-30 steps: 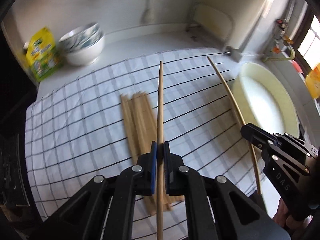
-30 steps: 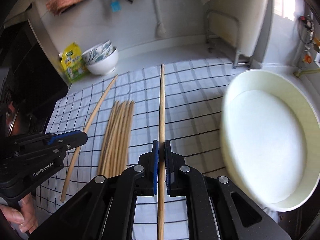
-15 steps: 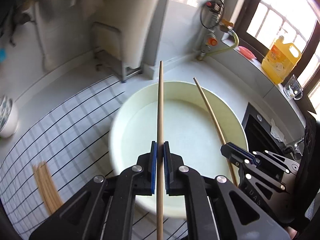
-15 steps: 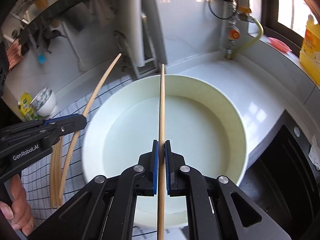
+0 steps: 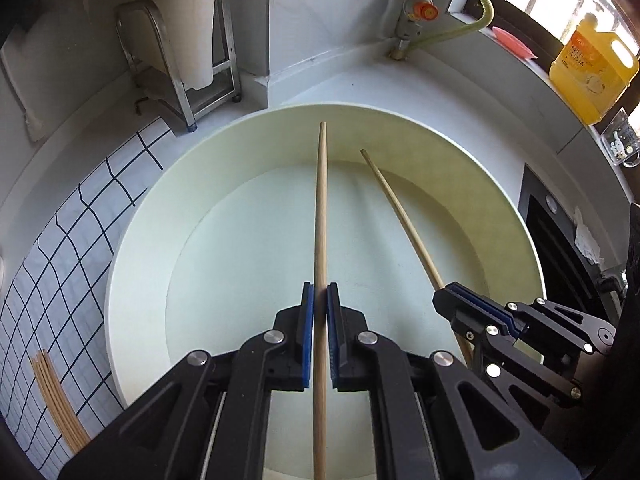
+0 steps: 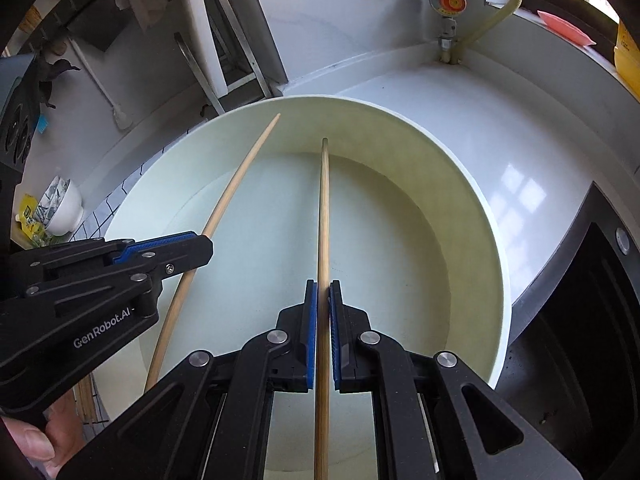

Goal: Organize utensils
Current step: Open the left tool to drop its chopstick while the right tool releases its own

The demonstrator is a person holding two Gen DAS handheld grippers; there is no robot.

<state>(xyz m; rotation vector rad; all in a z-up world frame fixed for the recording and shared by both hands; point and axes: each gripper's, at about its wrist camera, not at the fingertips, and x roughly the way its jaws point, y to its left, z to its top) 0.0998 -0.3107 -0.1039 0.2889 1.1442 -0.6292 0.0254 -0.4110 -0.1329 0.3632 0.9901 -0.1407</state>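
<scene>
Each of your grippers is clamped on one chopstick, both poised over the round basin.

Your left gripper (image 5: pixel 319 292) has its blue pads pressed together on a wooden chopstick (image 5: pixel 320 216) that runs straight ahead, its tip reaching over the far inner wall of the cream basin (image 5: pixel 136 232). Your right gripper (image 6: pixel 323 290) pinches a second chopstick (image 6: pixel 322 216) the same way, pointing into the same basin; from the left wrist it sits just to the right, its stick angled toward the far wall. The two sticks are near each other but apart. Left of the basin, on the checked cloth (image 5: pixel 60 220), a bundle of remaining chopsticks (image 5: pixel 54 400) lies flat. A yellow detergent jug (image 5: pixel 592 68) stands on the windowsill, and a stack of bowls (image 6: pixel 62 206) sits far left on the counter.
</scene>
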